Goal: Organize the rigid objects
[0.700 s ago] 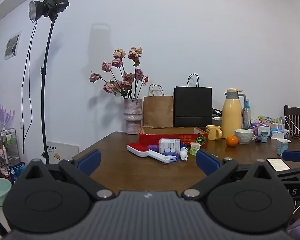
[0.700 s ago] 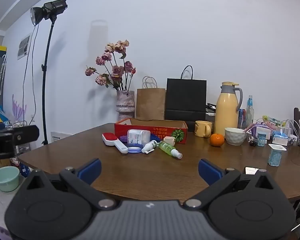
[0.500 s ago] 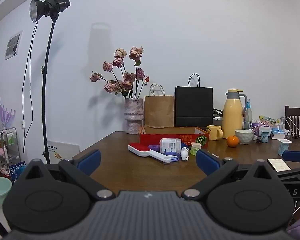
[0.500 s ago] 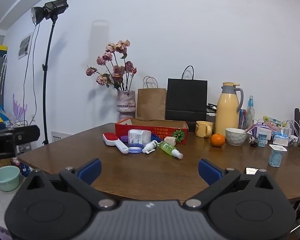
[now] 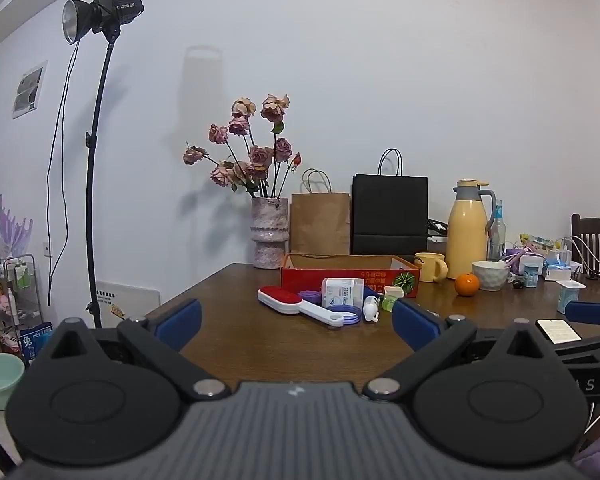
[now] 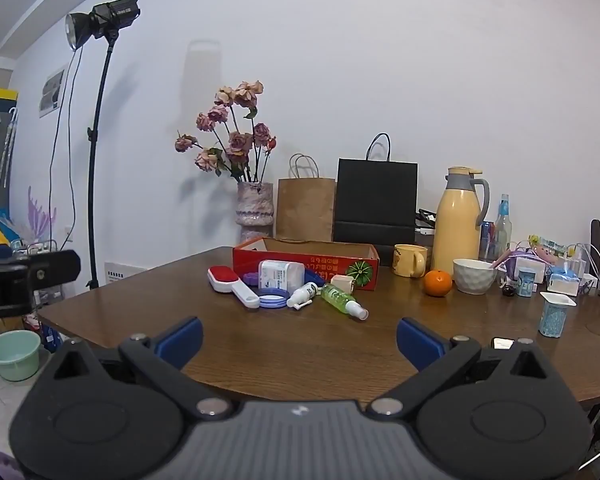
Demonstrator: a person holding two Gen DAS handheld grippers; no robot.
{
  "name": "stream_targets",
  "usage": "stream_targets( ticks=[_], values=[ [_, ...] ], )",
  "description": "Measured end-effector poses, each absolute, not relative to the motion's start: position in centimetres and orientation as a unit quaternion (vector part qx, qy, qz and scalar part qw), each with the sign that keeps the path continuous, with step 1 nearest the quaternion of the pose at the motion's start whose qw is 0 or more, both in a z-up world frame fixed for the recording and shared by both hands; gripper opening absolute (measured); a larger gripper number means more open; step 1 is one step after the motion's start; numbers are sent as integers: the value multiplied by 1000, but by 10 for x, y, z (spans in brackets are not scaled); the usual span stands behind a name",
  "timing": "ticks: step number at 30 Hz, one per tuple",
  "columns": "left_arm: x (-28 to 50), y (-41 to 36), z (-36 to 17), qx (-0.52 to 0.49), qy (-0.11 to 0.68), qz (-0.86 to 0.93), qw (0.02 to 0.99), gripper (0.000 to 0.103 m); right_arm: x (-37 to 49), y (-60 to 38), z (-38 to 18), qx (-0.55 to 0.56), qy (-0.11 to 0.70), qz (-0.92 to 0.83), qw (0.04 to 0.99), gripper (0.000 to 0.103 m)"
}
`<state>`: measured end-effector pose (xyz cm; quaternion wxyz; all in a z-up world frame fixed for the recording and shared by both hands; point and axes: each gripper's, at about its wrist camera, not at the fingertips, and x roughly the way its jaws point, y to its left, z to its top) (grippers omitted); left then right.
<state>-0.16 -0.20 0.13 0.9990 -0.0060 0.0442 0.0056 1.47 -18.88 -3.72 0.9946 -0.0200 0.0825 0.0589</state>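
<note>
On the desk (image 6: 284,352), just in front of the red box (image 6: 306,262), nothing appears to have been sorted yet: a lint brush (image 6: 232,285), a white packet (image 6: 281,274), a blue ring (image 6: 273,299), a white spray bottle (image 6: 303,294), a green spray bottle (image 6: 343,300) and a small white cube (image 6: 342,282) are still gathered loose against the box's near wall, some touching one another. The inside of the box is hidden by its wall, so whether anything has already been put in cannot be told; judged from the pile outside, the whole task seems to be left. To the right, a mug (image 6: 409,260), an orange (image 6: 437,282) and a bowl (image 6: 474,276) are set well apart from the pile. The left claw (image 5: 296,320) is held wide, empty, roughly level, near the desk's near edge and well short of the objects. The right claw (image 6: 298,334) is likewise spread wide with nothing between its pads, tipped slightly downward, over the near edge and far from the pile. No object is touched by either claw.
</note>
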Motion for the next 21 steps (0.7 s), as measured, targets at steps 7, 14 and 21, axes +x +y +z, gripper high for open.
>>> stream_targets(
  ticks=[7,14,21],
  values=[
    [-1,-2,1,-5,44,6,999,103,13,-191,-37,-20,82,59,995,103],
    [-1,-2,0,-5,44,6,999,103,12,-191,-37,-20,82,60,995,103],
    [-1,-2,-1,-6,44,5,999,103,14,-190,-37,-20,82,59,995,103]
  ],
)
